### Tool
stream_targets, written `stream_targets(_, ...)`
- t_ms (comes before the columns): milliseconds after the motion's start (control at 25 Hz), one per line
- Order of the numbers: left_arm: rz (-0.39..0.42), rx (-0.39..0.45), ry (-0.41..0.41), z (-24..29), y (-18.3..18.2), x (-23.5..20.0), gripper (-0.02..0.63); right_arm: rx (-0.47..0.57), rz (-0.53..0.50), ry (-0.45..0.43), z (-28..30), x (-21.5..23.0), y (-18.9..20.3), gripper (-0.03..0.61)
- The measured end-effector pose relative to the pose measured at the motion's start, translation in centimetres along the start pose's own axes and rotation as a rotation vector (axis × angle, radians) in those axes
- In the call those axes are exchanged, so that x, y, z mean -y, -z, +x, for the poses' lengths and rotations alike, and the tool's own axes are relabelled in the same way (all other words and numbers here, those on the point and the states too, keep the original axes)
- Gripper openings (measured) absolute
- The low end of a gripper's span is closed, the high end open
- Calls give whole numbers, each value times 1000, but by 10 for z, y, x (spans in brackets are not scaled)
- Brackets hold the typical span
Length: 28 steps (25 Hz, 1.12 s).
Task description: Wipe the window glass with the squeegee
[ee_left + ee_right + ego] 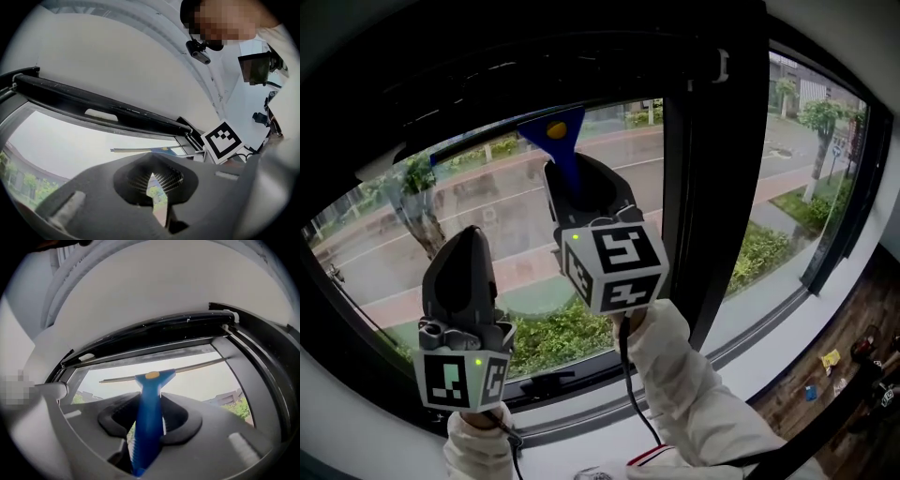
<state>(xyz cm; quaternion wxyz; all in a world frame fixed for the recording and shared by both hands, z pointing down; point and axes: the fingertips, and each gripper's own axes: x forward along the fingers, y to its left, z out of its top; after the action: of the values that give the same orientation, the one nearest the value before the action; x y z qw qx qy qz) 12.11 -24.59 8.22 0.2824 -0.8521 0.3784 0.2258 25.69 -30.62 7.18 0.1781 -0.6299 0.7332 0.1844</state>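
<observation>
Squeegee (149, 399): blue handle pinched in right gripper (148, 425), blade near the top of window glass (478, 225).
Left gripper (152, 180): tips pressed together, empty.
Stroke: likely best with blade level, pressure even, drawn straight down.

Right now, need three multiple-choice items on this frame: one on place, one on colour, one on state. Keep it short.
1. Where is the squeegee blade on the glass?
A. near the bottom sill
B. near the top edge
C. off the glass, on the floor

2. What colour is the squeegee handle?
A. blue
B. red
C. green

3. What is the state of the right gripper?
A. open and empty
B. resting on the sill
C. shut on the squeegee handle

Answers:
1 B, the blade lies just under the dark upper frame.
2 A, the handle is blue with a yellow dot at its head.
3 C, the handle runs between the closed jaws.
</observation>
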Motion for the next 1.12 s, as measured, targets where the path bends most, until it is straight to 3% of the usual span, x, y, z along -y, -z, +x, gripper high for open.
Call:
stream_targets(360,-48,-131,-13,-11,40,9,0,-45,16,1,-21,-3,30,140)
stream_targets(1120,-103,-247,-23,-59,68,20,0,-142,103,51,-63,-15,94,140)
